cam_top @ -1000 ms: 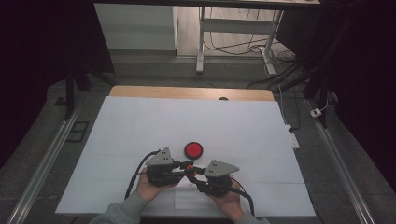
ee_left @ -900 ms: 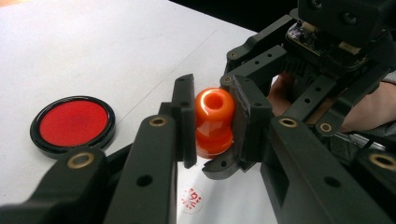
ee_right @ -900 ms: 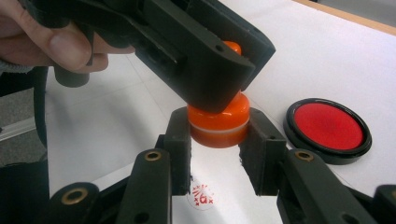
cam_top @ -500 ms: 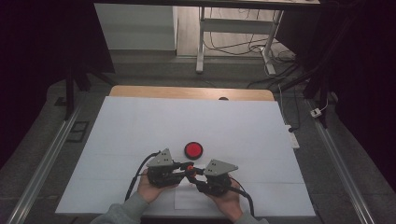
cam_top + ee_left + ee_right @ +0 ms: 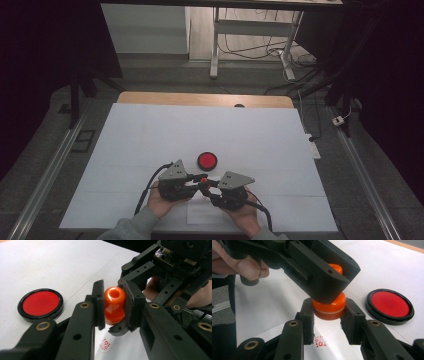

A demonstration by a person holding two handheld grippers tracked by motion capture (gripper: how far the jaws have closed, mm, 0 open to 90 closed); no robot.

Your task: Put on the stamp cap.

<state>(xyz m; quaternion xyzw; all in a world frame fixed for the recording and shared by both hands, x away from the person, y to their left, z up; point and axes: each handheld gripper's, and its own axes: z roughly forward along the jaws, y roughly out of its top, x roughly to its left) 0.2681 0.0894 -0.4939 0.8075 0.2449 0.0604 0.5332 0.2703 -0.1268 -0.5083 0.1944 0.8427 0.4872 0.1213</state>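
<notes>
**Both grippers locked on the orange stamp, one print already on the paper**

Here we are at the near edge of the table point(image 5: 150, 130), and the two tools meet nose to nose over a small white sheet point(image 5: 197, 214). The left gripper point(image 5: 113, 305) has its jaws pinched narrow on the upper knob of the orange stamp point(image 5: 114, 305), pads pressing either side of the rounded handle with the hole in its top. The right gripper point(image 5: 327, 315) comes in lower and clamps the stamp's broad base point(image 5: 328, 308), just above the paper. So the stamp is held twice over, top and bottom, upright, lifted a little clear of the sheet.

And look beneath it: a round red stamp mark point(image 5: 320, 342) sits on the sheet directly under the base. That says, to my eye, the pressing part is done at least once. The ink pad point(image 5: 207, 160), red disc in a black rim, lies open just beyond the grippers, near but not touching.

What is left? Judging by this two-handed grip, either the stamp gets passed from one tool to the other or its cap and body get worked apart or together; which one I cannot tell.

The stamp itself: glossy orange plastic, waisted like a small chess pawn, a pale ring around the base, clean and undamaged
</notes>
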